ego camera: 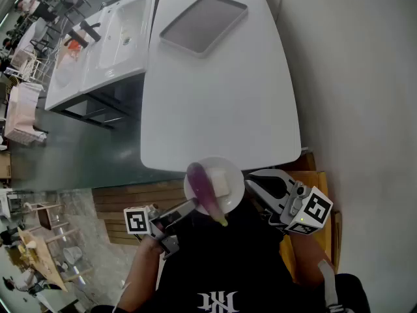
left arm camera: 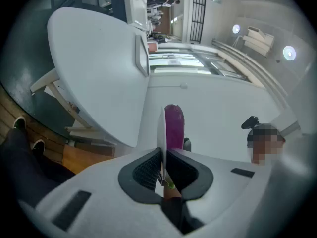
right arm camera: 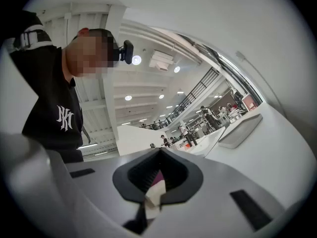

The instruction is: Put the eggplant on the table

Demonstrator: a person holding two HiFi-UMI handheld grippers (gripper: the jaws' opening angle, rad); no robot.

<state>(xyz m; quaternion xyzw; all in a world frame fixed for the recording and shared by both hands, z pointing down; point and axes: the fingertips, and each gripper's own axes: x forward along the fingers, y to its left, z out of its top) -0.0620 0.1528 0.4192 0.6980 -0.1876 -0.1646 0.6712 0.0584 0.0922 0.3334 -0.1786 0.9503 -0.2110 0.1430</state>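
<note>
Lying on one plate [ego camera: 232, 167]: one eggplant [ego camera: 203, 189], one pale block [ego camera: 221, 182].

The person wears a black T-shirt [ego camera: 215, 266] with a white monogram [ego camera: 218, 300] on the chest and a grey shoulder strap [ego camera: 328, 285]. The left hand-held gripper [ego camera: 190, 205] and right hand-held gripper [ego camera: 249, 180] have pale grey shells, black ribbed pads [left arm camera: 146, 170] and a cube [ego camera: 137, 221] of black-and-white square markers.

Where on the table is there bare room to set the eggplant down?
Most of the table is bare, from the tray at its far end to the near edge. The only crowding is at that edge, where the plate carries the eggplant.
</note>
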